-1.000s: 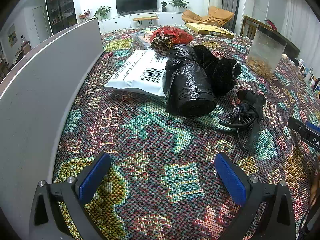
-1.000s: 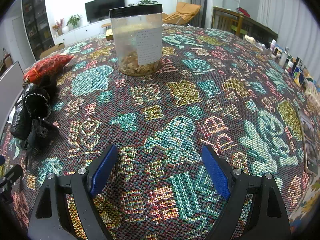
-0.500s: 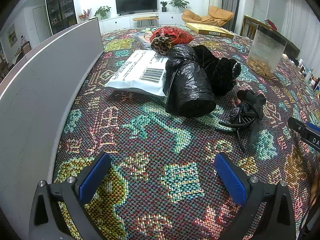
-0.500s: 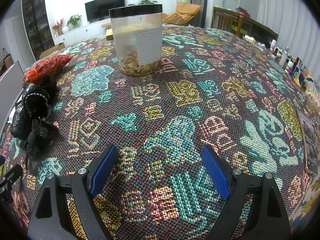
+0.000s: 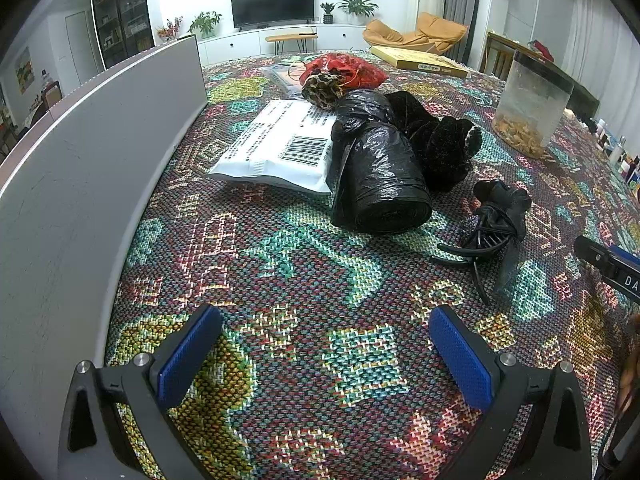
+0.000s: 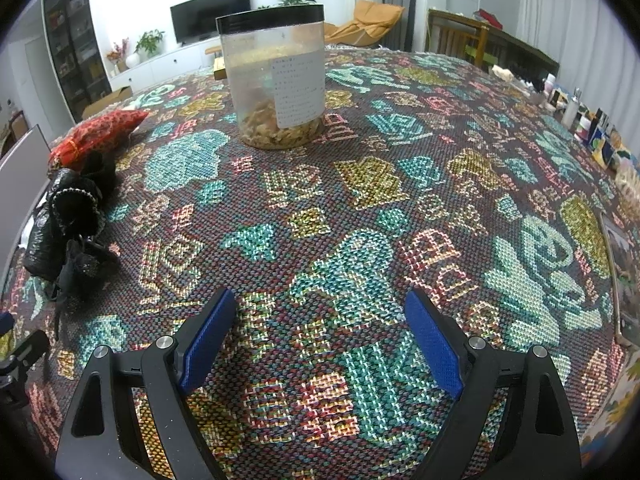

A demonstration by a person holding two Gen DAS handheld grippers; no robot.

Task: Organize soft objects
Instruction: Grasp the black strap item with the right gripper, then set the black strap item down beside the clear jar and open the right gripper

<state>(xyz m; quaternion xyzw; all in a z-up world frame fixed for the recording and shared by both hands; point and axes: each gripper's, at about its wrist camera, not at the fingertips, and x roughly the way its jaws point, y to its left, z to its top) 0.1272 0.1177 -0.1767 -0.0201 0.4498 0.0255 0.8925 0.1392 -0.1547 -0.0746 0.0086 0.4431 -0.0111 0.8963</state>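
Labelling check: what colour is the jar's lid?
Black lid on the clear jar; right wrist view shows it best.

On your worktop [image 5: 304, 280], count: one roll of black bin bags [image 5: 380, 184]; one white mailer pouch [image 5: 280, 148]; one red mesh bag [image 5: 344, 72]; one leopard-print bundle [image 5: 324, 89]; one black fuzzy item [image 5: 440, 140]; one black strap tangle [image 5: 492, 224]; one clear jar [image 6: 276, 76]; one flat yellow box [image 5: 420, 64]. Two tools: left [image 5: 324, 352], right [image 6: 320, 340].
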